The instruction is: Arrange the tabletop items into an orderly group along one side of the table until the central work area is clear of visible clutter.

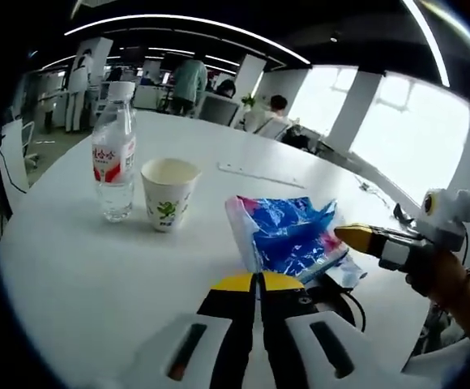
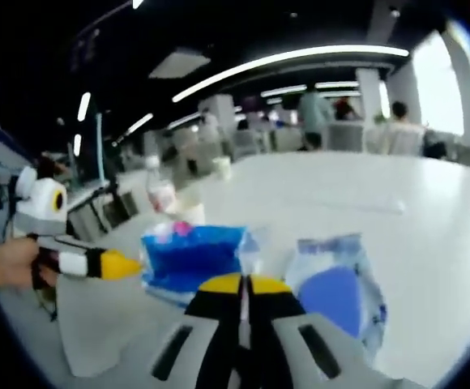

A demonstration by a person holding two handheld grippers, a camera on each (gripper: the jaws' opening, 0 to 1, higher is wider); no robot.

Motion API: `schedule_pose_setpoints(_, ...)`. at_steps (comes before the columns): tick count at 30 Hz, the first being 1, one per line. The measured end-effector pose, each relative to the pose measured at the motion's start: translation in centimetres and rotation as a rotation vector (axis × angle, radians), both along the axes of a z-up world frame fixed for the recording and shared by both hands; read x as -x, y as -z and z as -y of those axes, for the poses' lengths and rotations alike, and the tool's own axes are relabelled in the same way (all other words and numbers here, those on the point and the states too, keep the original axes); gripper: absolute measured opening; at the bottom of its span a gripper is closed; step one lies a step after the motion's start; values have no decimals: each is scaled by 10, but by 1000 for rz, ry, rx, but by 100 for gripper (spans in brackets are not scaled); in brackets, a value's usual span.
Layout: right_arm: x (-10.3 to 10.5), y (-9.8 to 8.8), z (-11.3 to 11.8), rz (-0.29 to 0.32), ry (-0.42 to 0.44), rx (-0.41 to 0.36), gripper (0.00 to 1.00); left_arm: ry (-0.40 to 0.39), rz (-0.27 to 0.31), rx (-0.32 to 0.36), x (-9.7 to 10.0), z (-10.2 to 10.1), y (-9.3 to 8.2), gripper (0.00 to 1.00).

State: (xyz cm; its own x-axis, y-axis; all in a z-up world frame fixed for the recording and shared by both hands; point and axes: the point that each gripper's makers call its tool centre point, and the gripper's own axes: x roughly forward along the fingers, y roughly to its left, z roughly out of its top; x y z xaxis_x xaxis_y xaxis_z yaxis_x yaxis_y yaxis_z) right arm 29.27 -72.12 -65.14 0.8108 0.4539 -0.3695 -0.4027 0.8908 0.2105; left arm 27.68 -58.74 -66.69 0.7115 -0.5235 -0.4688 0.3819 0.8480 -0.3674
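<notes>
A blue and white plastic packet [image 1: 288, 235] lies on the white table [image 1: 97, 267] just beyond my left gripper [image 1: 259, 282], whose yellow-tipped jaws are shut with nothing between them. My right gripper [image 1: 356, 237] comes in from the right, shut, with its tip at the packet's right edge. In the right gripper view the same blue packet [image 2: 190, 255] lies ahead of my shut right gripper [image 2: 243, 284]. The left gripper [image 2: 121, 265] reaches its left edge. A second, paler packet [image 2: 336, 292] lies to the right. A water bottle [image 1: 113, 158] and a paper cup [image 1: 168, 193] stand upright side by side.
A thin white strip [image 1: 259, 174] lies farther back on the table. Black cables [image 1: 344, 304] hang at the near right edge. Chairs, desks and several people [image 1: 190, 81] are beyond the far edge. The bottle [image 2: 160, 193] and cup [image 2: 190, 212] look blurred.
</notes>
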Motion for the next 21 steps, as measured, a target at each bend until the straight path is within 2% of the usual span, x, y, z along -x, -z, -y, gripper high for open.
schedule_pose_setpoints(8, 3, -15, 14, 9, 23, -20, 0, 35, 27, 35, -8, 17, -17, 1)
schedule_pose_setpoints(17, 3, -23, 38, 1, 69, -21, 0, 86, 29, 52, -9, 41, -24, 1)
schedule_pose_setpoints(21, 3, -30, 49, -3, 98, -44, 0, 99, 36, 66, -11, 52, -29, 1)
